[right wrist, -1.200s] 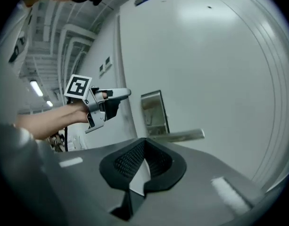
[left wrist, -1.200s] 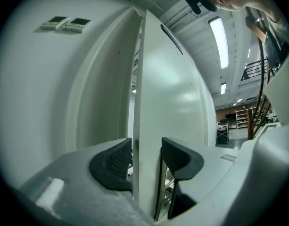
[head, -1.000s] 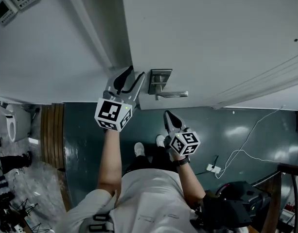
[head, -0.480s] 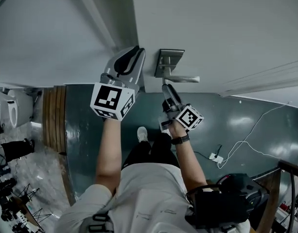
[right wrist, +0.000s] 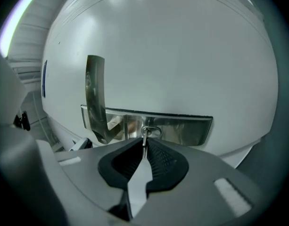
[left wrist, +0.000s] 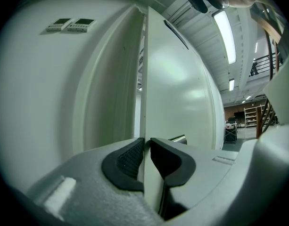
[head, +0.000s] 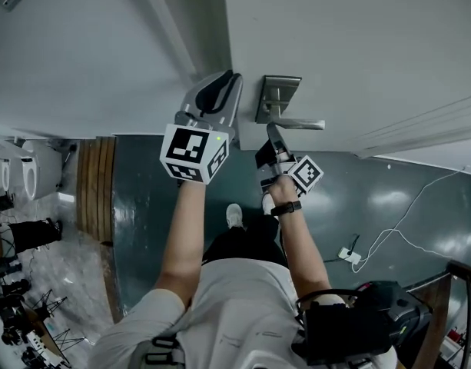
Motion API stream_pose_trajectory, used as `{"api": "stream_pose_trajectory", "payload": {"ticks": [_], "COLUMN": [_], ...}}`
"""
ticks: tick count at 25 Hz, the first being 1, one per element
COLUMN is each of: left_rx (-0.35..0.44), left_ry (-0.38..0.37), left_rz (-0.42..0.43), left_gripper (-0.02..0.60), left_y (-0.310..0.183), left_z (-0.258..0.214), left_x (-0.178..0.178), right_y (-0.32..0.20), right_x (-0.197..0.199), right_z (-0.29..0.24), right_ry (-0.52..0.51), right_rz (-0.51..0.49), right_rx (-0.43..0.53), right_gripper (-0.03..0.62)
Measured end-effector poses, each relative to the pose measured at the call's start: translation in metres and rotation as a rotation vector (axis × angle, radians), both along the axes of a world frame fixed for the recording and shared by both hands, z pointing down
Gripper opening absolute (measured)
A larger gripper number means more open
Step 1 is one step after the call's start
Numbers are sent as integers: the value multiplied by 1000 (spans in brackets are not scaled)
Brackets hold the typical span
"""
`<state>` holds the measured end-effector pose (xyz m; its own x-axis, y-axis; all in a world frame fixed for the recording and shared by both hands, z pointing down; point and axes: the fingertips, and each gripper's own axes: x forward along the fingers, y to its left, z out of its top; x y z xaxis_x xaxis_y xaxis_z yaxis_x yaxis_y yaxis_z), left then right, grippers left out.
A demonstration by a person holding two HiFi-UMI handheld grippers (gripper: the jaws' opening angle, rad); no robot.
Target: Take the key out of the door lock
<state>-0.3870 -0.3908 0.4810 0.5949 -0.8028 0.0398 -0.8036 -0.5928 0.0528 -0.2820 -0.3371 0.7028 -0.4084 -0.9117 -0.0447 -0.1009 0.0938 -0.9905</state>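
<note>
The right hand-held gripper (right wrist: 144,149) has been brought to the lock plate (right wrist: 189,128) and its jaws have just been closed on the key (right wrist: 144,138), still seated there, the left hand-held gripper (left wrist: 145,145) likewise on the door edge (left wrist: 144,79), so pulling out is judged next.

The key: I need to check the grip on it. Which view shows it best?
The right gripper view: the key juts from the lock plate, the right gripper's jaws just closed onto it. Head view: that gripper hides it. Left gripper view: only the door edge.
</note>
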Motion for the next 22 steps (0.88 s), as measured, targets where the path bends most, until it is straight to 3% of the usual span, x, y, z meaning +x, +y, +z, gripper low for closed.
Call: {"api": "stream_pose_trajectory", "payload": {"ticks": [5, 9, 13, 17, 19, 22], "left_rx": [-17, -25, -64, -103, -106, -110], "left_ry": [-12, 5, 29, 10, 3, 14], "left_rz": [-12, -19, -57, -45, -33, -8], "left_gripper": [52, 54, 38, 37, 19, 2], "left_y": [1, -2, 0, 35, 58, 88], "left_z": [0, 5, 20, 37, 38, 34], "left_x": [-2, -5, -9, -14, -15, -5], "right_y": [19, 71, 104, 117, 117, 116], "right_x": [-4, -2, 14, 39, 42, 46], "right_z": [0, 8, -13, -53, -92, -155], "right_ry": [-45, 8, 257, 610, 775, 937], "right_rz": [6, 13, -13, -27, -18, 18], "right_rx": [-30, -46, 8, 89, 171, 319], "right_gripper": [28, 28, 29, 29, 29, 29]}}
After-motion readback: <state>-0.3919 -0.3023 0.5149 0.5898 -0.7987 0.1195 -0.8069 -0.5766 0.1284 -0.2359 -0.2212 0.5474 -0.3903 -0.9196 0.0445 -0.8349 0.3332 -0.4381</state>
